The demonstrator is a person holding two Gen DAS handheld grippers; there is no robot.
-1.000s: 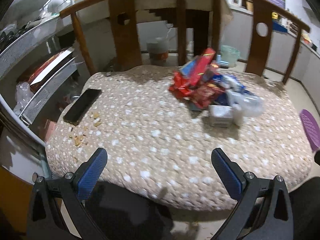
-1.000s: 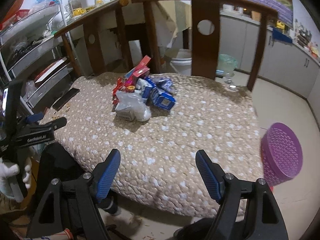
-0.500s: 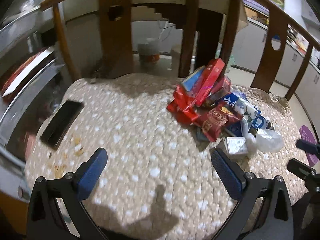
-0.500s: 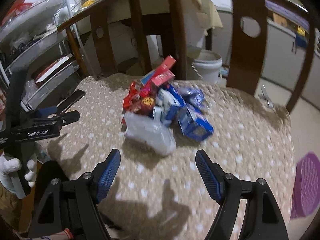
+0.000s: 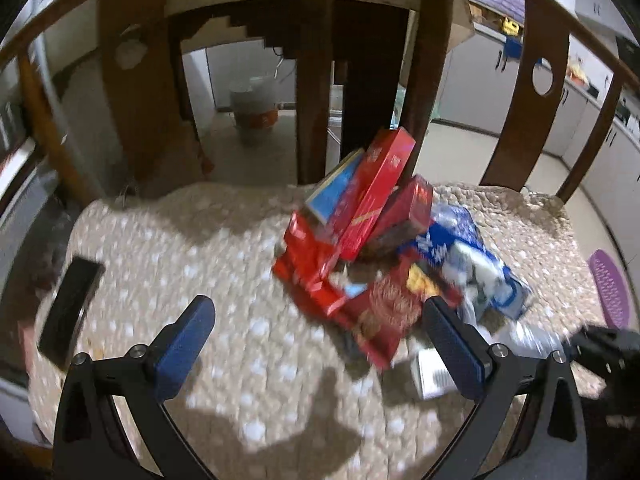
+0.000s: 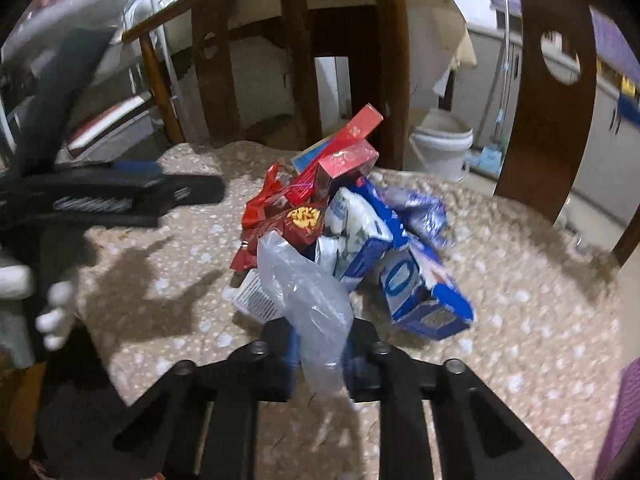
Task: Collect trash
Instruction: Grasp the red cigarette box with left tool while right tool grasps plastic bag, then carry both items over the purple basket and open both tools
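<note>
The task is judged barely begun. One item only, a clear plastic bag [image 6: 310, 304], is pinched between the closed fingers of the right claw [image 6: 320, 354] at the near edge of the trash pile [image 6: 344, 232]. Everything else is left on the cushioned seat [image 5: 224, 264] (a wooden chair w/ slatted back, not a table).

The left claw [image 5: 320, 332] is held wide open, empty, near the pile's left side.

Materials:
- bag: thin, crinkly, translucent film
- red boxes [image 5: 376, 188]: stiff cardboard, propped against a back slat
- red wrappers [image 5: 380, 316]: glossy foil, crumpled
- blue-white cartons [image 6: 420, 296]: crushed card

A purple perforated bin [image 5: 610, 292] is seen far right, approx. the likely drop spot. A dark flat phone-like slab [image 5: 70, 308] lies at the left.
</note>
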